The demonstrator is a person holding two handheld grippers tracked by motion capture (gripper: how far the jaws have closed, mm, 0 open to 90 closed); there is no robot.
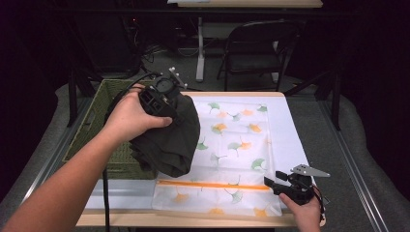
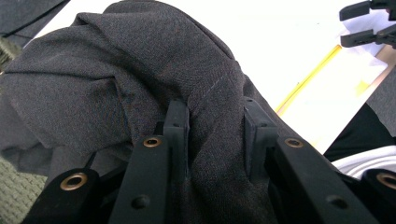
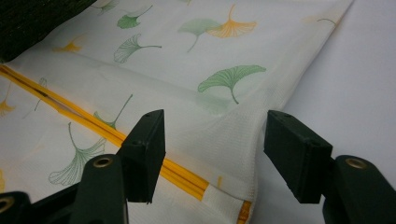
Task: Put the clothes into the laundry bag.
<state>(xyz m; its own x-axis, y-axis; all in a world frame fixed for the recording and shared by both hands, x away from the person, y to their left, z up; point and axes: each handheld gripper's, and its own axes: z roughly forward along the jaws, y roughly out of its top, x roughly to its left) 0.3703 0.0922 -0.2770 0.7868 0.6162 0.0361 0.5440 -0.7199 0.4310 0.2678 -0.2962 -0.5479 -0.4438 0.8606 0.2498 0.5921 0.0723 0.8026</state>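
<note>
Here, one dark garment (image 1: 169, 140) hangs bunched from the left gripper (image 2: 215, 126), raised over the left part of the table between the green basket (image 1: 94, 123) and the one leaf-printed mesh bag (image 1: 237, 145). Its jaws are partly closed, clamping a fold of the cloth. The right gripper (image 3: 212, 154), at the near right, stands open, its jaws astride the bag's corner by the orange zipper (image 3: 116, 135), gripping nothing.

Left tongs (image 2: 215, 135) clamped (raised); right tongs (image 3: 212, 154) gape low.
</note>
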